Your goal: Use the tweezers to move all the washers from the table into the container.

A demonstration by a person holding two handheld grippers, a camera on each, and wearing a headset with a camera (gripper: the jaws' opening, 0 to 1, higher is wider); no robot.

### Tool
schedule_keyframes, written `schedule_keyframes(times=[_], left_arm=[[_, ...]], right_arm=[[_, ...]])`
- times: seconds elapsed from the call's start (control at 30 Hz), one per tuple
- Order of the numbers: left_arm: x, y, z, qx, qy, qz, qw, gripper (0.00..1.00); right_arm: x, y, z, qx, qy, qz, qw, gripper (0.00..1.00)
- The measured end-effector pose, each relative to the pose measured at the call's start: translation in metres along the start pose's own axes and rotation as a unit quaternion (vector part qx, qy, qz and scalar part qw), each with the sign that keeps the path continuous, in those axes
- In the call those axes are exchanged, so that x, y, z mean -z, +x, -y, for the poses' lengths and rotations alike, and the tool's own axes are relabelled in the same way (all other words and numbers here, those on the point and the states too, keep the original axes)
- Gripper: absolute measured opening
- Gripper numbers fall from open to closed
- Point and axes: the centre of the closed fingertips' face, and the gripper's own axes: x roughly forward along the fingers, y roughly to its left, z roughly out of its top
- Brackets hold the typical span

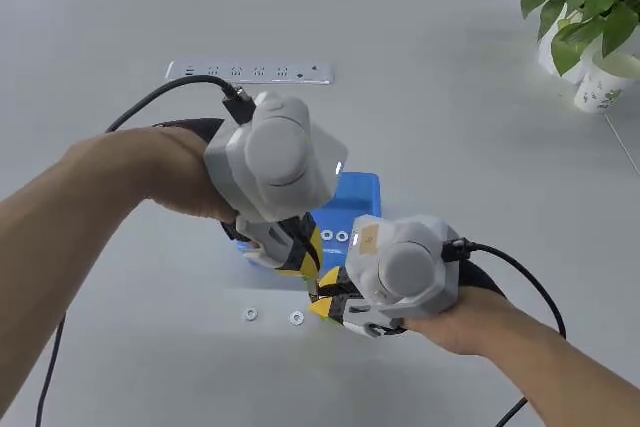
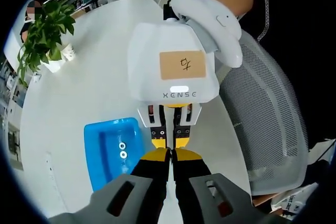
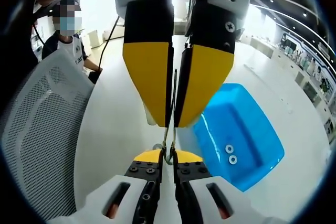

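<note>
Left gripper (image 3: 172, 124) and right gripper (image 3: 168, 154) both clamp the tweezers (image 3: 168, 140) beside the blue container (image 3: 252, 129). Two washers (image 1: 250, 314) lie near it.

— How is the light?
— Bright and even from overhead. The pale surface (image 1: 450, 97) carries only soft, faint shadows.
— And sharpness?
— The head view is crisp. Both gripper views bow strongly at the edges, with washed-out glare behind and a sheen on the blue container (image 3: 252, 140).
</note>
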Motion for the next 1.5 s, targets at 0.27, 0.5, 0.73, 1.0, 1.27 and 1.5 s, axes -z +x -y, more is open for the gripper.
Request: schedule_keyframes(times=[0.27, 0.5, 0.73, 1.0, 1.27, 1.5], left_arm=[[-0.006, -0.011, 0.002, -0.003, -0.001, 0.005, 1.0, 0.06], [-0.01, -0.021, 0.002, -0.011, -0.002, 0.009, 0.9999, 0.06], [-0.015, -0.031, 0.002, -0.013, -0.003, 0.013, 0.9998, 0.06], [-0.02, -0.044, -0.001, -0.018, -0.005, 0.017, 0.9997, 0.06], [-0.023, -0.058, -0.014, -0.032, 0.0, 0.018, 0.9993, 0.06], [-0.026, -0.067, -0.027, -0.042, 0.006, 0.015, 0.999, 0.06]], right_arm=[[-0.009, -0.008, -0.001, -0.002, 0.0, 0.004, 1.0, 0.09], [-0.018, -0.015, 0.0, -0.004, -0.004, 0.007, 1.0, 0.09], [-0.026, -0.02, 0.001, -0.003, -0.008, 0.01, 0.9999, 0.09], [-0.039, -0.027, 0.006, -0.003, -0.01, 0.015, 0.9998, 0.09], [-0.05, -0.034, 0.02, 0.004, -0.018, 0.019, 0.9996, 0.09], [-0.059, -0.039, 0.036, 0.013, -0.025, 0.023, 0.9994, 0.09]])
